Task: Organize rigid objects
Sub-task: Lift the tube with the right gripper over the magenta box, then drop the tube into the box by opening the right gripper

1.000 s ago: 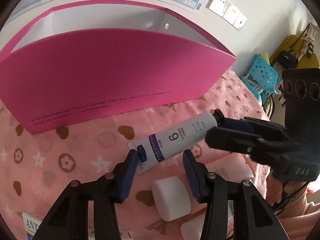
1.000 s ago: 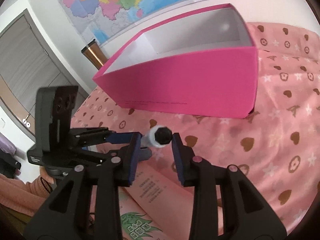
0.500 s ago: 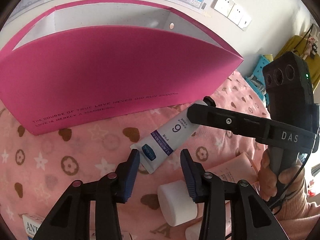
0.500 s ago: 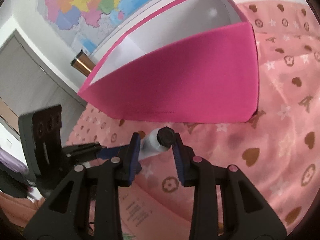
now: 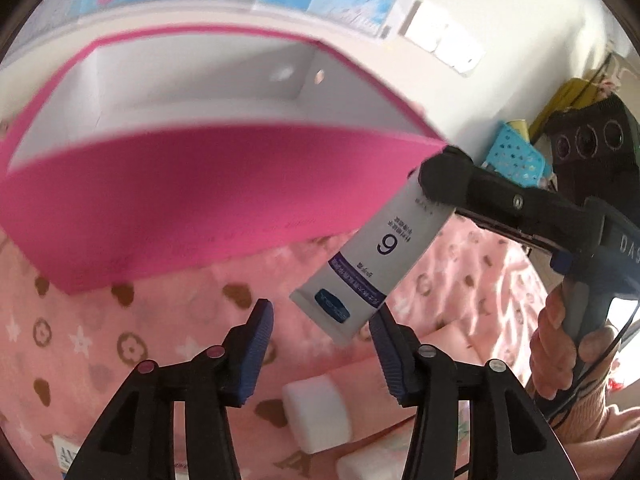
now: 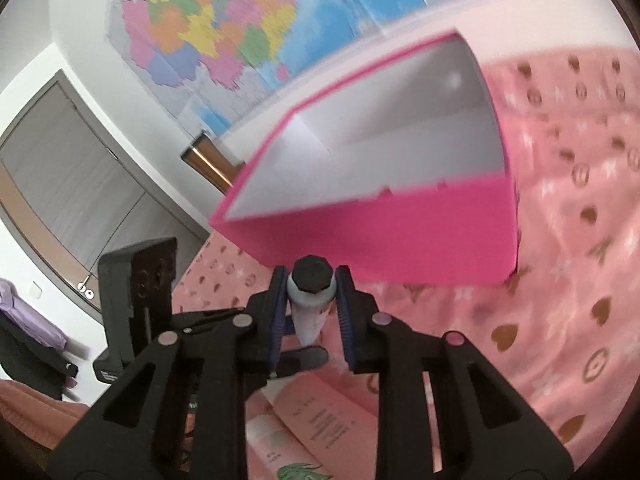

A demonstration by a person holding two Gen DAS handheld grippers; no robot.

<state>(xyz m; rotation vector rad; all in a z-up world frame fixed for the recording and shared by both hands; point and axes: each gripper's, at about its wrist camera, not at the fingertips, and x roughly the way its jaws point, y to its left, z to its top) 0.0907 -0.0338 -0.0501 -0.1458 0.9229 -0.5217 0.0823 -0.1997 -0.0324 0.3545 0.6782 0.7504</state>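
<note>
A white tube (image 5: 376, 256) with a black cap, a purple band and the number 6 hangs in the air, cap end up. My right gripper (image 6: 312, 284) is shut on the tube (image 6: 310, 312) just below its black cap; it also shows in the left wrist view (image 5: 444, 180). The tube hangs in front of the right corner of an open pink box (image 5: 180, 208) with a white inside (image 6: 400, 232). My left gripper (image 5: 322, 320) is open and empty, just below the tube's flat end.
The table has a pink cloth (image 5: 100, 328) with hearts and stars. White blocks (image 5: 316, 416) and a small printed box (image 5: 66, 456) lie near my left gripper. Pink packets (image 6: 320, 420) lie under my right gripper. A copper-coloured cup (image 6: 208, 164) stands behind the box.
My right gripper has closed on the tube near its cap and lifted it off the cloth toward the box's corner. My left gripper has stayed open below it.
</note>
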